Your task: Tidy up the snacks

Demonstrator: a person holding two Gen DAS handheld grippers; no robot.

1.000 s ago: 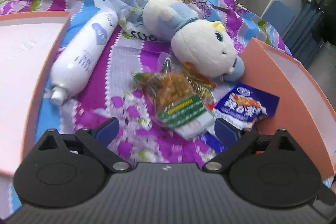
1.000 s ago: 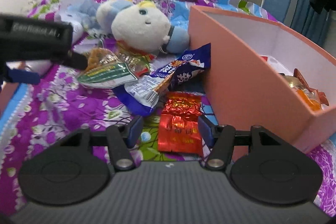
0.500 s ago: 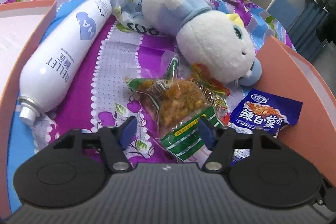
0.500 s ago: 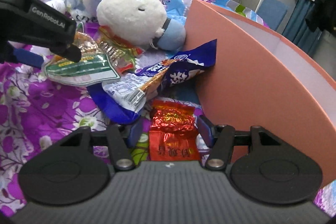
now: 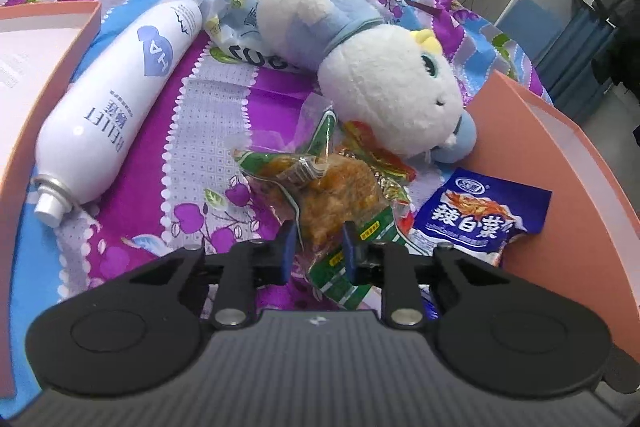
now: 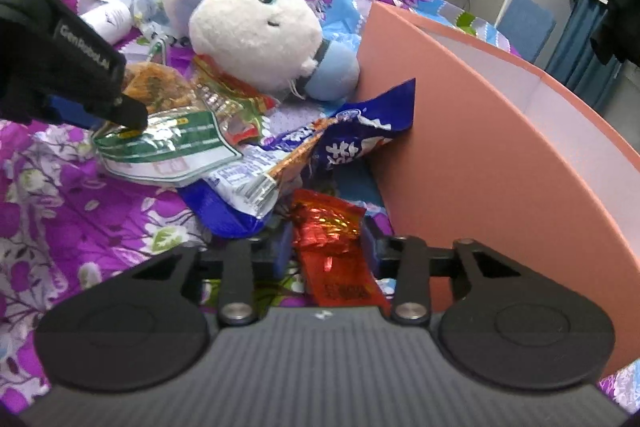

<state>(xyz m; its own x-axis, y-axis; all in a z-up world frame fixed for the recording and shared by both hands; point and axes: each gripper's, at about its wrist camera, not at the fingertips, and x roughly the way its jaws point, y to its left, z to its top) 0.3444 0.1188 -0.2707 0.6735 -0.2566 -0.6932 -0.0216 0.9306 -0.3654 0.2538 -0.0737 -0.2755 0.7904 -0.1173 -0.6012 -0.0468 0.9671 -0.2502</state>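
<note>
A clear and green snack packet (image 5: 336, 195) with orange pieces lies on the purple bedspread. My left gripper (image 5: 318, 247) has it between its blue pads; the jaws are closing and the packet bunches up under them. In the right wrist view one left fingertip (image 6: 134, 115) rests on that green packet (image 6: 172, 143). My right gripper (image 6: 325, 247) is closing on a red foil packet (image 6: 340, 267), which crumples between the pads. A blue snack packet (image 5: 476, 219) (image 6: 352, 131) leans on the pink box (image 6: 480, 147).
A white and blue plush toy (image 5: 380, 87) lies just behind the snacks, over a red and yellow wrapper (image 5: 380, 167). A white spray can (image 5: 120, 107) lies to the left beside a second pink tray (image 5: 24, 67). The pink box wall (image 5: 560, 187) stands close on the right.
Both grippers moved forward and slightly down. The left jaws narrowed from wide open onto the green packet. The right jaws narrowed onto the red foil packet.
</note>
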